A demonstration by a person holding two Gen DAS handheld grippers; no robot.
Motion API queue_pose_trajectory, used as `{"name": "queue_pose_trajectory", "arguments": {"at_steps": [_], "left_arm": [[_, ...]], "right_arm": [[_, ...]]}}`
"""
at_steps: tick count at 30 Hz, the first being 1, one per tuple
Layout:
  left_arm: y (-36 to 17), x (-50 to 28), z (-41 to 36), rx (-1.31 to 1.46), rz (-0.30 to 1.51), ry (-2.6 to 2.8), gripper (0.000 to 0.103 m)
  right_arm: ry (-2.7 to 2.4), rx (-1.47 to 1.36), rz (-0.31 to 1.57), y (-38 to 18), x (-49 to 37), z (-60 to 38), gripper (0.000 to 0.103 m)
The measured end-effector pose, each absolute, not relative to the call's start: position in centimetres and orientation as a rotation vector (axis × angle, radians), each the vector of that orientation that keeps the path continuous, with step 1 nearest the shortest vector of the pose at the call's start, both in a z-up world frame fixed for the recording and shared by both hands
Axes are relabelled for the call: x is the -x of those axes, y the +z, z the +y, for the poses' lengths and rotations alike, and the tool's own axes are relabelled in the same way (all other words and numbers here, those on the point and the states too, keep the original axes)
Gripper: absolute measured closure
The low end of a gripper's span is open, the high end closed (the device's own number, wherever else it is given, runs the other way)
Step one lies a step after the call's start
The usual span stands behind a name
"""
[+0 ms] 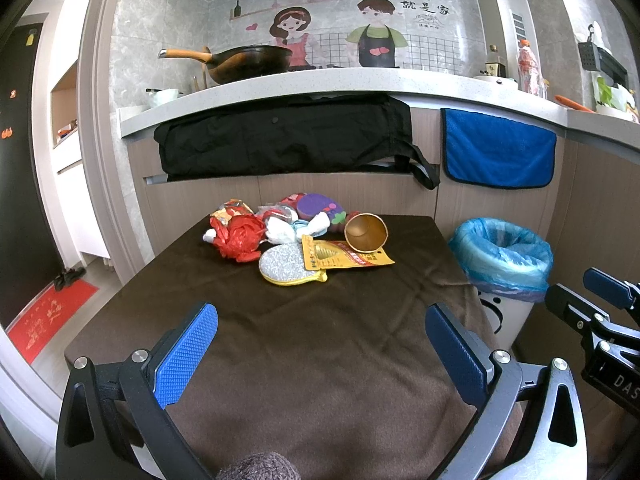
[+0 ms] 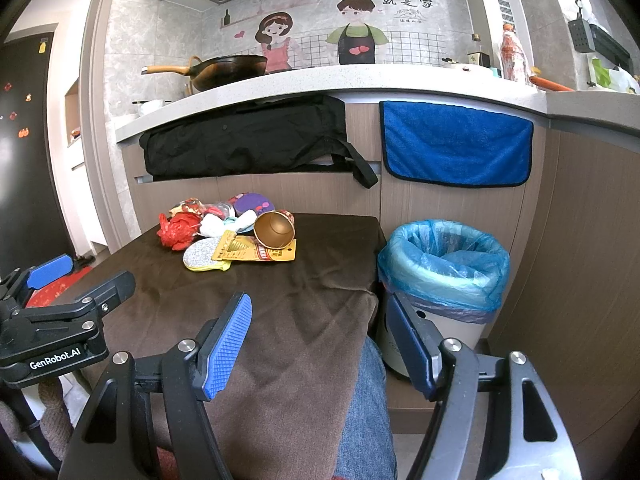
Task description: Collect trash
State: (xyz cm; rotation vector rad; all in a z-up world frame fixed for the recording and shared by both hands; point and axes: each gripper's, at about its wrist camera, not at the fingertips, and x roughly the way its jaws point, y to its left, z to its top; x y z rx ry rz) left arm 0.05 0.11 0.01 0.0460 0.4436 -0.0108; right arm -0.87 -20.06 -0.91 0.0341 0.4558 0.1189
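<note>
Fingers (image 1: 188,356) spread wide above bare brown cloth (image 1: 320,340).

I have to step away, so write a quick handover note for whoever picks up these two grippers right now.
Left gripper: open, empty, over the near part of the brown-covered table.
Right gripper: open, empty, at the table's near right corner.
Trash pile at the far edge: red plastic bag, paper cup on its side, yellow package, glittery pad, white wads behind.
Bin, blue liner, stands right of the table.
Done: nothing picked up that I can see.
Left: move the whole pile into the bin.
</note>
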Motion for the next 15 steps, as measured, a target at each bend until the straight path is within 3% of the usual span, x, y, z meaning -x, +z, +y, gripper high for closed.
{"name": "queue_pose_trajectory", "arguments": {"at_steps": [15], "left_arm": [[-0.42,-0.05,0.17,-0.044,0.449,-0.011,0.001]], "right_arm": [[0.119,-0.034,0.456,-0.92,0.82,-20.08,0.035]]}}
